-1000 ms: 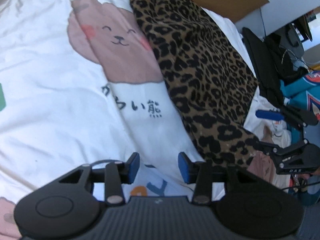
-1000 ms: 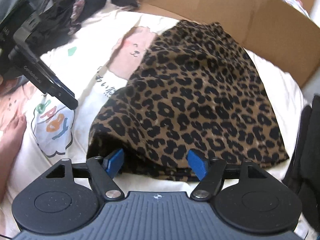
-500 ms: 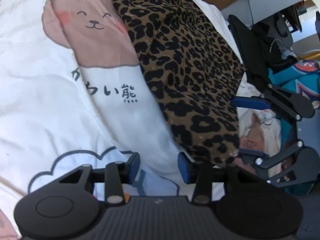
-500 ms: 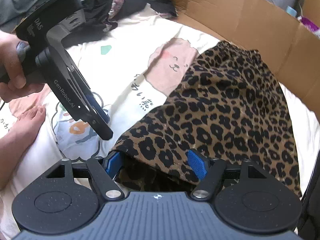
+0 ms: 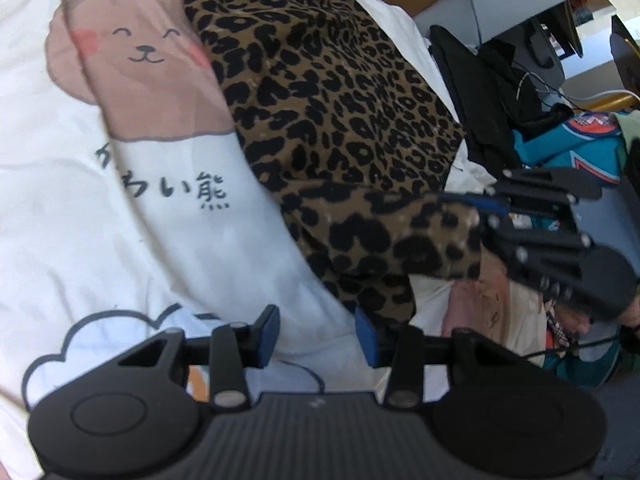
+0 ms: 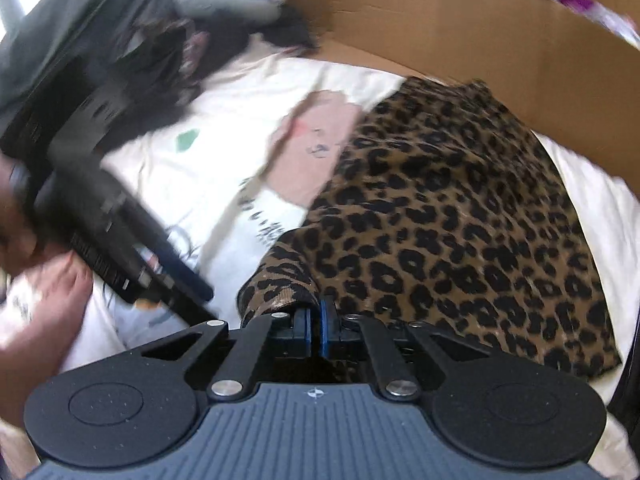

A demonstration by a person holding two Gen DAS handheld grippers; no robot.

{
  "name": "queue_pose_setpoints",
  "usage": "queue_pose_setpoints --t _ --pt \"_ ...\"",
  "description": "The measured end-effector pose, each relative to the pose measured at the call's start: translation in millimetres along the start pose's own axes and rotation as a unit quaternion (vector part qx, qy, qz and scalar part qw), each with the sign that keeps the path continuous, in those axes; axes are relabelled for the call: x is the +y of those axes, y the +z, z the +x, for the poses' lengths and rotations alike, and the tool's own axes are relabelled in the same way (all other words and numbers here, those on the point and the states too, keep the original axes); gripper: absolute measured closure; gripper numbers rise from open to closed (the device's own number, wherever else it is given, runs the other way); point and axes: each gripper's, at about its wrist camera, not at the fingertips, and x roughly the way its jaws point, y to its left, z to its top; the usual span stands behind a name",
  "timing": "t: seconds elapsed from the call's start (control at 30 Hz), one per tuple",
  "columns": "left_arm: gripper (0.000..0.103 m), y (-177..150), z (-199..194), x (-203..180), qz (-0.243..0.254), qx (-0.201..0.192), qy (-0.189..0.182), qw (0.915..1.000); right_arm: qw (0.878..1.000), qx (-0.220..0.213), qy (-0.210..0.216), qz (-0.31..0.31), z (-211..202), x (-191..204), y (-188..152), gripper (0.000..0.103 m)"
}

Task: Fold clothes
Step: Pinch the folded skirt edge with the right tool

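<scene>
Two grippers at one hem. Right gripper point(image 6: 314, 326) is clenched on the near corner of the leopard skirt point(image 6: 452, 216); pads nearly meet w/ a thin bit of cloth between, corner bunched just left of its tips. Left gripper point(image 5: 316, 336) is released, jaws half apart, nothing in them, over the white bear sheet point(image 5: 120, 208), w/ the skirt edge just at its right finger. Rest of the skirt lies flat ahead of both tools, running away toward the cardboard point(image 6: 480, 52).

Risks, as I judge them: pinch looks shallow, so a quick lift could slip the corner out. Only one corner is held; if lifted alone the hem would likely twist and the fold go skewed. Left jaws sit over sheet as much as skirt, so closing now may grab sheet too.

Room: open sheet to the left of the left tool. Cardboard wall closes the far side. Right of the skirt, dark clutter point(image 5: 492, 92) sits close. The two tools are near each other, so a clash is possible.
</scene>
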Motion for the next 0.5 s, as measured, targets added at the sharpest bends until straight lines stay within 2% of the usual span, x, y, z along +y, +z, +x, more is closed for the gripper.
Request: queue_pose_setpoints --t 0.17,0.4,0.43,0.5 --pt "0.058 7.2 4.1 -18.5 0.02 -0.024 -0.014 0.9994 0.998 -0.008 -0.004 0.06 -3.1 -22.1 2.0 0.1" --pt "0.059 18.4 11.2 -35.2 0.037 -0.046 -0.008 0.9982 0.996 -0.017 -0.005 0.083 -4.3 -34.8 2.1 0.1" --pt "0.061 20.2 13.6 -36.0 0.035 -0.046 -0.004 0.9983 0.996 -0.018 -0.004 0.085 -4.6 -35.6 1.7 0.1" --pt "0.073 21.8 16.4 -30.6 0.016 -0.044 -0.005 0.9989 0.996 -0.02 -0.004 0.088 -5.2 -37.2 0.7 0.1"
